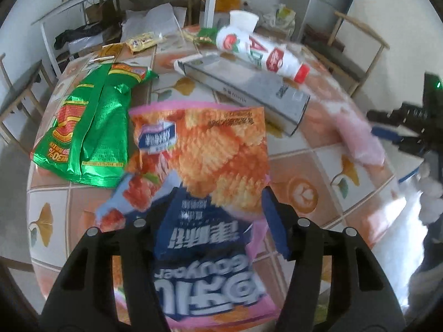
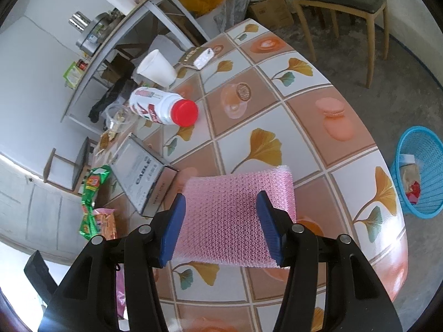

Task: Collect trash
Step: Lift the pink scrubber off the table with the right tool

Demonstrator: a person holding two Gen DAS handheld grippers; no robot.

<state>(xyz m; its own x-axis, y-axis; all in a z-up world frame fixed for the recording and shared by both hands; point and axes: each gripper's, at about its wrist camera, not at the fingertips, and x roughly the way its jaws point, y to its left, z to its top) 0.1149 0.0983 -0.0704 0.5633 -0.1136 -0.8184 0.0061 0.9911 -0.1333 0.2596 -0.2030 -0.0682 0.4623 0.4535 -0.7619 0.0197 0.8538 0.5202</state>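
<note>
Left claw (image 1: 210, 207) has the pink chip bag (image 1: 205, 149) between its blue pads, jaws about half wide; bag looks pinched and lifted off the tabletop (image 1: 304, 163), though blur makes the contact hard to confirm. Right claw (image 2: 220, 221) sits half wide w/ both pads against the sides of the pink bubble-wrap pouch (image 2: 238, 210), so I read that as a grip; pouch hangs just above the tabletop near its front edge.

Progress, judged from what shows: early-to-mid. Blue basket (image 2: 418, 174) on the floor, off the right side of the tabletop, already has a few scraps inside, so some trash is binned. Two items are in hand but not yet over the basket.

Left to do:
- green snack bag (image 1: 85, 127), lying flat beside the chip bag
- grey carton (image 1: 246, 88), on its side mid-tabletop
- white bottle w/ red cap (image 2: 163, 108), lying down
- white paper cup (image 2: 156, 67) behind the bottle
- clear plastic cup (image 2: 119, 119) w/ bits inside, plus small wrappers at the far edge

Most of the clutter is still out, so well under half done.
</note>
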